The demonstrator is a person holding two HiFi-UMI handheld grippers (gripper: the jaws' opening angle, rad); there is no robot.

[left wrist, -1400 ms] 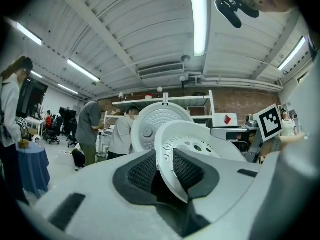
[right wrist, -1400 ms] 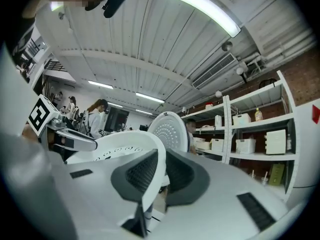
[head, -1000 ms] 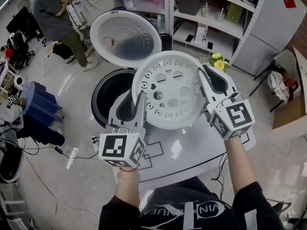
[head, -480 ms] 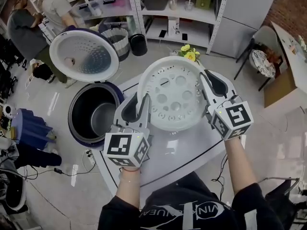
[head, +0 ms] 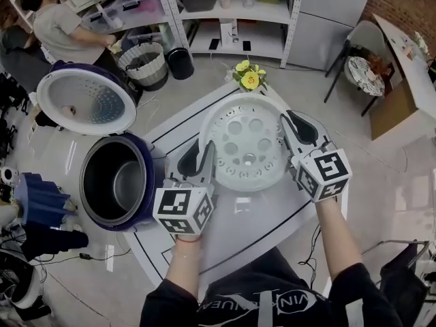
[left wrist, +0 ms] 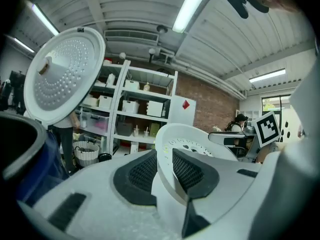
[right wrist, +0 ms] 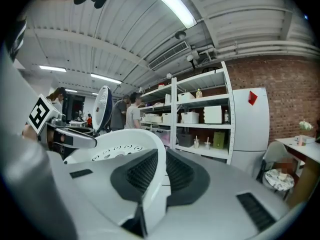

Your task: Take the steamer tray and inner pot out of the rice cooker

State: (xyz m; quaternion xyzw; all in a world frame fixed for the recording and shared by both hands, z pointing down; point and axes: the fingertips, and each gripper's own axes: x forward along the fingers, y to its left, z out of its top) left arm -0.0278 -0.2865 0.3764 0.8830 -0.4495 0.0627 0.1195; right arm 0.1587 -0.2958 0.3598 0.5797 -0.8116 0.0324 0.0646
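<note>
The steamer tray (head: 246, 152) is gripped by its rim over the counter (head: 255, 231), the left claw (head: 204, 154) closing on it, the right claw (head: 291, 127) clamped opposite. The inner pot (head: 117, 182) is only dimly seen inside the rice cooker (head: 148, 213).

Steamer tray (head: 246, 152), earlier above the rice cooker (head: 139, 216), now over the table (head: 259, 225).
</note>
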